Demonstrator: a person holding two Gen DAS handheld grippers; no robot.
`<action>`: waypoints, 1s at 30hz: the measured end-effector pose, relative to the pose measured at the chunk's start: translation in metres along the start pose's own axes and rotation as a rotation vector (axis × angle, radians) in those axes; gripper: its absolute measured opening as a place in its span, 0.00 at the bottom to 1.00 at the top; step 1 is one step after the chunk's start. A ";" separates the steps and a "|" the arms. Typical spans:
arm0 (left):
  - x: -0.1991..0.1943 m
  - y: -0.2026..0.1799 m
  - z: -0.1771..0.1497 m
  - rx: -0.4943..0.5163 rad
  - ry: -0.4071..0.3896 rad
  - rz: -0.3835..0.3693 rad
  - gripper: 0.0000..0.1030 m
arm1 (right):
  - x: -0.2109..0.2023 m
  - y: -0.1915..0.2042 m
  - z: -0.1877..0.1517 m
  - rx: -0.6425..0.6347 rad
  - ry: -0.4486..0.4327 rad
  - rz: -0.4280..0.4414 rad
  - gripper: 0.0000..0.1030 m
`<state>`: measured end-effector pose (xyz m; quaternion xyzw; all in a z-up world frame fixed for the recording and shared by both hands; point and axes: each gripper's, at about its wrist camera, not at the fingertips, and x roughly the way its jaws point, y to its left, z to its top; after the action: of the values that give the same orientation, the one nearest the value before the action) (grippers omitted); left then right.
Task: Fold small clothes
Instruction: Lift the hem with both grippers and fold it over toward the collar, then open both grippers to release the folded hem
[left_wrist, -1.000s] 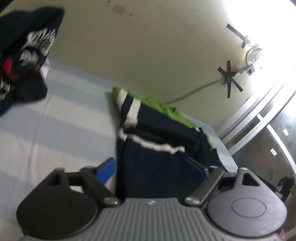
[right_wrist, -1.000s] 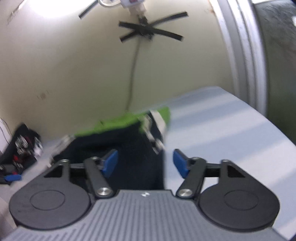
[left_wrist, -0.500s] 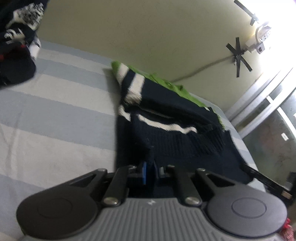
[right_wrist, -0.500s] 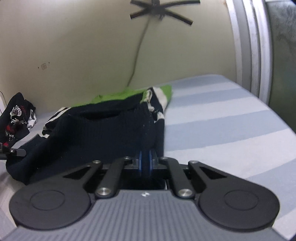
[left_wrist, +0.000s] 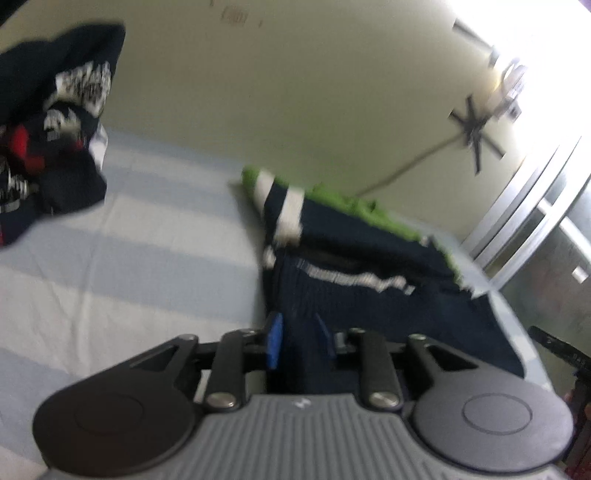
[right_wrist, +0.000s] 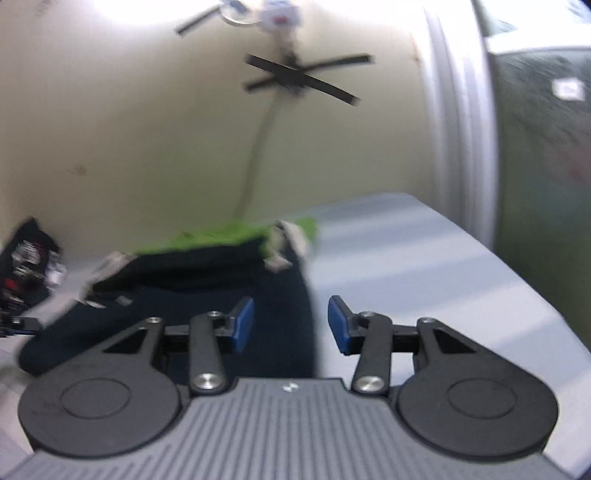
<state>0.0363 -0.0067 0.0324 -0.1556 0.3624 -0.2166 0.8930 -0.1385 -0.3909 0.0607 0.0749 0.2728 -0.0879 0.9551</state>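
Observation:
A navy knit sweater (left_wrist: 369, 295) with white stripes and a green part lies folded on the striped bed sheet (left_wrist: 110, 258). My left gripper (left_wrist: 300, 341) is at the sweater's near left corner. Its jaws are opening, a narrow gap shows, and navy cloth lies between the pads. In the right wrist view the same sweater (right_wrist: 207, 273) spreads to the left. My right gripper (right_wrist: 291, 328) stands over its near right edge. Those jaws are opening too and stand well apart. The cloth's edge lies under the gap and touches neither pad.
A heap of dark clothes with white and red print (left_wrist: 55, 129) sits at the far left of the bed, against the wall. A taped cable (left_wrist: 476, 136) runs down the wall behind. A window frame (left_wrist: 535, 221) bounds the bed's right side. Bare striped sheet (right_wrist: 406, 277) lies right of the sweater.
Both grippers stood open a second ago, then shut on the sweater's near edge. Both have now parted again, the right one wider. The sweater lies folded further back.

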 end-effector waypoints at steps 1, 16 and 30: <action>-0.001 -0.003 0.005 0.009 -0.010 -0.003 0.24 | 0.005 0.008 0.005 -0.002 0.006 0.047 0.46; 0.041 -0.001 0.008 0.014 -0.035 0.064 0.10 | 0.125 0.099 -0.017 -0.027 0.215 0.296 0.27; 0.016 -0.004 -0.003 -0.038 -0.128 0.029 0.47 | 0.101 0.078 -0.020 0.112 0.097 0.316 0.49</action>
<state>0.0431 -0.0186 0.0227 -0.1806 0.3109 -0.1863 0.9143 -0.0474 -0.3242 -0.0025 0.1743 0.2978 0.0520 0.9371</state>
